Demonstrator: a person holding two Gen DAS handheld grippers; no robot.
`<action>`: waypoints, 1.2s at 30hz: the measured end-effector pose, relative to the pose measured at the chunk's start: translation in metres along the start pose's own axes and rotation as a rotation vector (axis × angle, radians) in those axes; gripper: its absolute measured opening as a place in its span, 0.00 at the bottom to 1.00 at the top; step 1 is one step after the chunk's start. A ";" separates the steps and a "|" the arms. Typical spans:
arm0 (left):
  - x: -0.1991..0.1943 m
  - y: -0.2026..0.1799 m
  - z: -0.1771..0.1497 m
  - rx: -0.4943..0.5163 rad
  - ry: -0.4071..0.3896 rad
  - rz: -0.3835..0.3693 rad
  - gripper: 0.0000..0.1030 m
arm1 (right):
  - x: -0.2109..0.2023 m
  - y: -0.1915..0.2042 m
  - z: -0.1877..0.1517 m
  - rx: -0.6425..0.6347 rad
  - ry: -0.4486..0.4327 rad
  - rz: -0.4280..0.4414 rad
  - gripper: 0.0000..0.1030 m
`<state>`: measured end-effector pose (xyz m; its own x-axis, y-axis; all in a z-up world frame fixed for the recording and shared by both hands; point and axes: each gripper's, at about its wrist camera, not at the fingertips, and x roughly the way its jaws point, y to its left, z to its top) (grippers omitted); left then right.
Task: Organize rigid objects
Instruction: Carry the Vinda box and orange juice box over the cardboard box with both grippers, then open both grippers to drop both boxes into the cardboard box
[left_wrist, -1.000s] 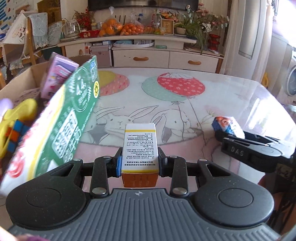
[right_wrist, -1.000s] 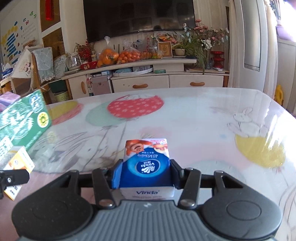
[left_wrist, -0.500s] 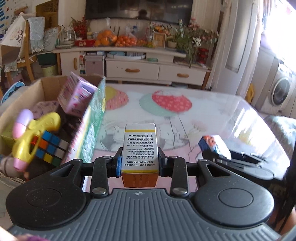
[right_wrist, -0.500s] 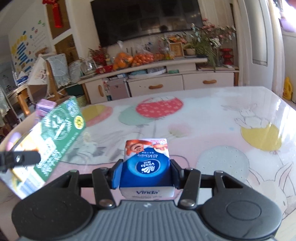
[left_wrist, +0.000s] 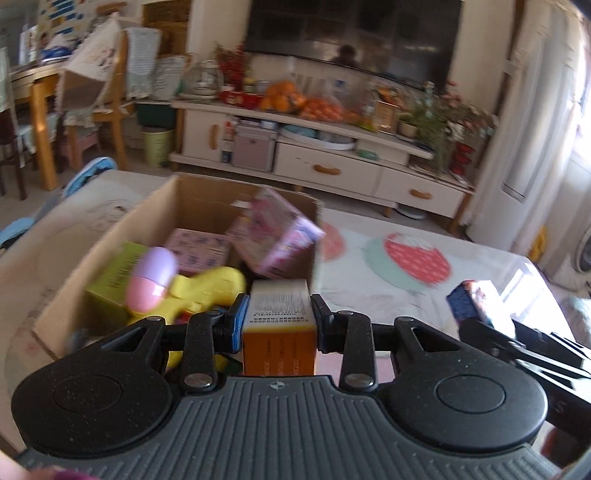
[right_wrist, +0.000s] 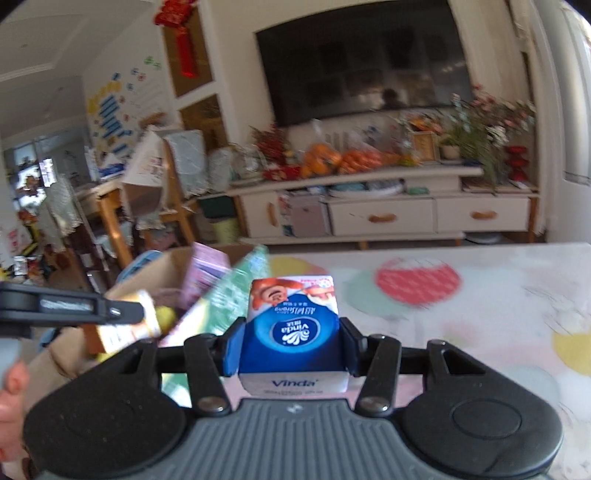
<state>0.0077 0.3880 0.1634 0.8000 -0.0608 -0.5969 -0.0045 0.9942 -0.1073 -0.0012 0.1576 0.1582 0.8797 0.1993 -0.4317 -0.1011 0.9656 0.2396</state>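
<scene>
Cardboard is what the open box (left_wrist: 110, 254) is made of, and it sits on the surface (left_wrist: 480, 273), just ahead of our left tongs (left_wrist: 277, 325) and a bit to their left. Those tongs pinch an orange and white carton (left_wrist: 279, 332), long side pointing into the box. Our right tongs (right_wrist: 291, 345) grip a blue tissue pack (right_wrist: 293, 332) and are farther from the box, which lies to their left. We think the left hand drops first

Cardboard box (left_wrist: 110, 258): contents ahead-left of the left claw (left_wrist: 277, 314) smeared by blur.
Green carton (right_wrist: 221, 299): print unreadable.
Orange box (left_wrist: 279, 332): lower end hidden behind the claw body.
</scene>
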 end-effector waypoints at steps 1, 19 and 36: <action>0.002 0.006 0.001 -0.008 -0.001 0.014 0.40 | 0.004 0.007 0.003 -0.010 -0.003 0.014 0.49; 0.025 0.058 0.005 -0.131 0.035 0.129 0.54 | 0.084 0.078 0.016 -0.115 0.048 0.195 0.51; 0.041 0.043 -0.009 -0.085 -0.092 0.236 0.80 | 0.046 0.026 -0.002 -0.001 -0.002 0.098 0.70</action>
<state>0.0352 0.4275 0.1270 0.8220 0.1836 -0.5390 -0.2441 0.9688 -0.0423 0.0355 0.1920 0.1426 0.8665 0.2924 -0.4045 -0.1874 0.9417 0.2793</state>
